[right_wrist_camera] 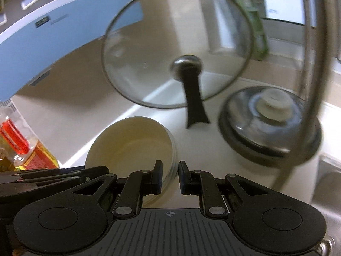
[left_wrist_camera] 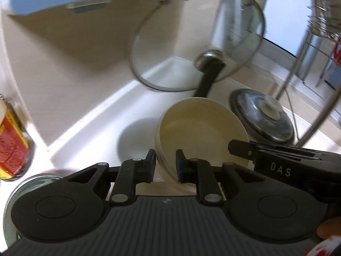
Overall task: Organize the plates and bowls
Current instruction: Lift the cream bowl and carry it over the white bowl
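A stack of cream bowls [left_wrist_camera: 202, 128] hangs tilted above the white counter, held from both sides. My left gripper [left_wrist_camera: 165, 164] is shut on the stack's near-left rim, whose layered edges show between the pads. In the right wrist view the same bowls [right_wrist_camera: 132, 140] sit left of centre, with my right gripper [right_wrist_camera: 170, 176] shut on their right rim. Each gripper shows in the other's view: the right gripper [left_wrist_camera: 245, 149] at the bowls' right edge, the left gripper [right_wrist_camera: 85, 172] at their lower left. The bowls look empty inside.
A glass lid [left_wrist_camera: 198, 38] stands upright on a black holder behind the bowls. A steel lid with a white knob [left_wrist_camera: 262, 115] lies on the counter to the right. A wire dish rack [left_wrist_camera: 315, 49] rises far right. An oil bottle with a red label [left_wrist_camera: 12, 145] stands left.
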Demonstrator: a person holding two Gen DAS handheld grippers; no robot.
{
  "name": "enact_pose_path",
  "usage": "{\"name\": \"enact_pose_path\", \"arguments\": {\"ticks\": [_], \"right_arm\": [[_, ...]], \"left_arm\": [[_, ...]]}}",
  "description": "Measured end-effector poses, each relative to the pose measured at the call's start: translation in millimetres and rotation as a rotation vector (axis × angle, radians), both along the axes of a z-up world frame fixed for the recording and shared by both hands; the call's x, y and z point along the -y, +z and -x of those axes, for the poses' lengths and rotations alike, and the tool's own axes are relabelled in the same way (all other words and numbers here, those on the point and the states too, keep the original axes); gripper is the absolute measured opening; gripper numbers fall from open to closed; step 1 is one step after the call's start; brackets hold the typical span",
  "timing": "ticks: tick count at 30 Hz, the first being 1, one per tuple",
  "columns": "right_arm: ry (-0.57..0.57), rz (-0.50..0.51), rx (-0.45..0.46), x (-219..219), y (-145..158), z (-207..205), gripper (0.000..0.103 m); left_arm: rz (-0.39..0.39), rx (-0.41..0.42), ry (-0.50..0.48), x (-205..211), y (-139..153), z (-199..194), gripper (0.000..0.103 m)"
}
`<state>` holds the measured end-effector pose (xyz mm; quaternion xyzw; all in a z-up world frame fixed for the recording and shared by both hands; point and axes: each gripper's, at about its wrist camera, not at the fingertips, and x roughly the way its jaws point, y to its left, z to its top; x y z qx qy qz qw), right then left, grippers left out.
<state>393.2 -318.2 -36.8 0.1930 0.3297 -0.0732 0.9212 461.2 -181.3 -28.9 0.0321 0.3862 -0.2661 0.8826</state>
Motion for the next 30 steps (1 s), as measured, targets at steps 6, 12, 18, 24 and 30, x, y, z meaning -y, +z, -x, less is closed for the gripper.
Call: {"name": "enact_pose_path", "arguments": {"ticks": [6, 12, 18, 24, 30], "right_arm": [[0.053, 0.004, 0.024, -9.4, -5.3, -26.0, 0.016], [0.085, -0.009, 0.003, -10.1, -18.4, -44.6, 0.016], [0.092, -0.027, -0.038, -5.1, -33.3, -57.0, 0.016], [0.1, -0.029, -0.073, -5.1, -41.6, -63.5, 0.016], [0.098, -0.034, -0.093, -5.2, -45.0, -67.5, 0.016]], "left_arm": [[-0.015, 0.028, 0.053, -9.6, -2.4, -13.9, 0.017], [-0.023, 0.008, 0.081, -14.5, -12.5, -28.7, 0.017], [-0.032, -0.025, 0.09, -13.2, -26.9, -39.4, 0.018], [-0.038, -0.053, 0.093, -14.3, -36.2, -45.4, 0.018], [-0.03, -0.07, 0.089, -14.1, -37.9, -50.1, 0.018]]}}
